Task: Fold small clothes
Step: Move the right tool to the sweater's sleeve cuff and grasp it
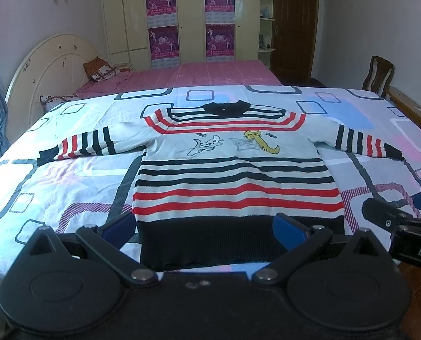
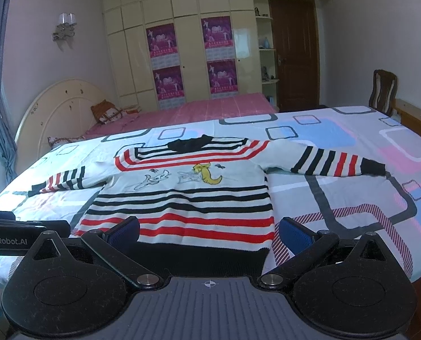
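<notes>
A small striped sweater (image 1: 233,170) lies flat, front up, on the patterned bedsheet (image 1: 68,187), sleeves spread to both sides, black hem nearest me. It has red and black stripes, cat drawings on the chest and a black collar. My left gripper (image 1: 207,226) is open and empty, hovering over the black hem. My right gripper (image 2: 209,231) is open and empty above the hem's right part, with the sweater (image 2: 187,198) ahead of it. The right gripper also shows at the right edge of the left wrist view (image 1: 400,218).
A pink-covered bed (image 1: 182,76) with a cream headboard (image 1: 49,68) and pillows stands behind. A wooden chair (image 1: 378,75) and brown door (image 1: 295,25) are at the back right. Cream wardrobes (image 1: 179,14) with purple posters line the back wall. The bed's near edge is just below the grippers.
</notes>
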The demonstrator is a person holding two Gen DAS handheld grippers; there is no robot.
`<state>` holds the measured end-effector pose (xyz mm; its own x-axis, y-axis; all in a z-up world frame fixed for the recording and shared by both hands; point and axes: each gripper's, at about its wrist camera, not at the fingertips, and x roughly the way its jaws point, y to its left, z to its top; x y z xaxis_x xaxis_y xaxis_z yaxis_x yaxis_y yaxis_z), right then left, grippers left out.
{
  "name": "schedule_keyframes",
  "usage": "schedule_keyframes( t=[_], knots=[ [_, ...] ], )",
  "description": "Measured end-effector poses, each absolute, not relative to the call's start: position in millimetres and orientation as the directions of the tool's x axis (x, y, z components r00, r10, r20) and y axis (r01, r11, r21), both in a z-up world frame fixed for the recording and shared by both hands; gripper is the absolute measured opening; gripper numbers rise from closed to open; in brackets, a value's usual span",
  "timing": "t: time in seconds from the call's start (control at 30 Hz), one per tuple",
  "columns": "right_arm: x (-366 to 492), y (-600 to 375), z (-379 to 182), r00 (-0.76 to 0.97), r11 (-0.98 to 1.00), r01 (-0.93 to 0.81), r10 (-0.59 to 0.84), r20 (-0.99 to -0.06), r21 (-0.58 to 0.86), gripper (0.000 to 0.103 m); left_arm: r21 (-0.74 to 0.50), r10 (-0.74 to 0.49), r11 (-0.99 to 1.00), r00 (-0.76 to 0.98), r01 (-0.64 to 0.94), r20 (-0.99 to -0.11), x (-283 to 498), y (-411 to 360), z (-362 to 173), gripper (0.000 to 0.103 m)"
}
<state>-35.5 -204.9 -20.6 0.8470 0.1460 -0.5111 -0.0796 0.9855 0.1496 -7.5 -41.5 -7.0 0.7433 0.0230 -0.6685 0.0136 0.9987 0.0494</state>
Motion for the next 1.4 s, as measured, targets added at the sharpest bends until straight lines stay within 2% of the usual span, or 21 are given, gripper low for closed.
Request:
schedule_keyframes(
  t=[0.37,0.97,1.23,1.4],
  knots=[
    [-0.2,-200.7,-30.5,0.855,0.991,-0.042,0.101,-0.508,0.127,0.103,0.052,0.032,0.999,0.717,0.005,-0.696,36.8,-19.7,-19.9,0.103],
    [128.1,-196.9,-45.1,0.834,0.979,0.141,-0.037,-0.551,0.148,0.103,0.028,-0.035,0.997,0.707,0.078,-0.706,199.8,25.9,-45.9,0.103],
    [170.7,-226.4,-58.4,0.813,0.974,0.182,-0.072,-0.578,0.134,0.103,0.034,-0.022,0.997,0.694,0.067,-0.720,240.5,14.3,-64.5,0.103],
    [200.7,-278.3,-79.2,0.792,0.966,0.220,-0.094,-0.603,0.139,0.103,0.038,0.005,0.999,0.691,0.033,-0.723,260.3,-2.5,-77.7,0.103]
  ],
)
